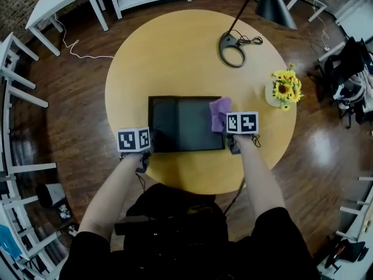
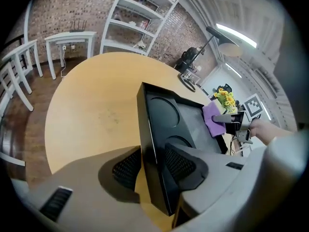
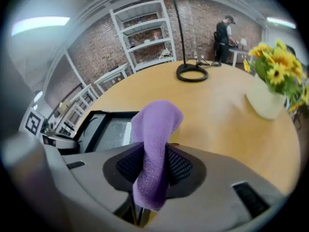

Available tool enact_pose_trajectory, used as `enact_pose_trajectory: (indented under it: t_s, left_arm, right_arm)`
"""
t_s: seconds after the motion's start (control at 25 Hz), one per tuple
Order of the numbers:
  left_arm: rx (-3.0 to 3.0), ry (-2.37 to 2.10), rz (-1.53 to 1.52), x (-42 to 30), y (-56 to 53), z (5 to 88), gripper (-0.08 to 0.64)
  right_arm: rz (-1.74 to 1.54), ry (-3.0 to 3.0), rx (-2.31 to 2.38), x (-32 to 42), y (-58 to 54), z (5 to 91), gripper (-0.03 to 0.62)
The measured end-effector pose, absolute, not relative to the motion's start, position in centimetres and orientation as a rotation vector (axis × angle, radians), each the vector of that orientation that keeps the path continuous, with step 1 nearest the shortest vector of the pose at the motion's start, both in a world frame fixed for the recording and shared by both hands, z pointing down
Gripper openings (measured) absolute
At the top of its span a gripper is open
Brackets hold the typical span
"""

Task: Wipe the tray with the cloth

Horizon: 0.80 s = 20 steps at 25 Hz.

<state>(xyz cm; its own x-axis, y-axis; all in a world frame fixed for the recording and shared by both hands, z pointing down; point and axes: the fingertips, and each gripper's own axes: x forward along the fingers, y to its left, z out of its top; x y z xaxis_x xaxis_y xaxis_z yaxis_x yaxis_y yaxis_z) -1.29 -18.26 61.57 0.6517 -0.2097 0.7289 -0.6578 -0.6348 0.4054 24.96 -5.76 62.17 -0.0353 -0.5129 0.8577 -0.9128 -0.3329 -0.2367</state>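
A black tray (image 1: 186, 123) with two round recesses lies in the middle of the round yellow table (image 1: 169, 57). My left gripper (image 1: 143, 147) sits at the tray's near left corner. In the left gripper view its jaws (image 2: 149, 166) straddle the tray's (image 2: 186, 124) raised rim, one pad outside and one inside, pressed on it. My right gripper (image 1: 230, 127) is at the tray's right edge, shut on a purple cloth (image 1: 220, 112). The cloth (image 3: 154, 124) stands up between the pads (image 3: 181, 166) and droops over the tray's (image 3: 104, 129) right end.
A black lamp base (image 1: 232, 48) with its cord sits at the table's far side, its shade (image 1: 274, 4) above. A white vase of sunflowers (image 1: 284, 89) stands at the right edge. White chairs (image 1: 17, 80) and shelves ring the table. A person (image 3: 223, 33) stands far back.
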Motion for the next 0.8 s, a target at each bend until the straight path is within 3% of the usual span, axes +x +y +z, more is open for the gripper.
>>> enact_pose_trajectory:
  t_s: [0.24,0.8]
  left_arm:
    - [2.218,-0.657,0.857,-0.6,-17.8,61.4,0.118]
    - [2.157,-0.713,0.792,-1.2,-17.8,61.5,0.114]
  right_arm:
    - [1.675,-1.636,1.765,22.3,-1.0,62.6,0.121]
    - [1.502,-1.624,1.864,20.1,2.0,63.5,0.121]
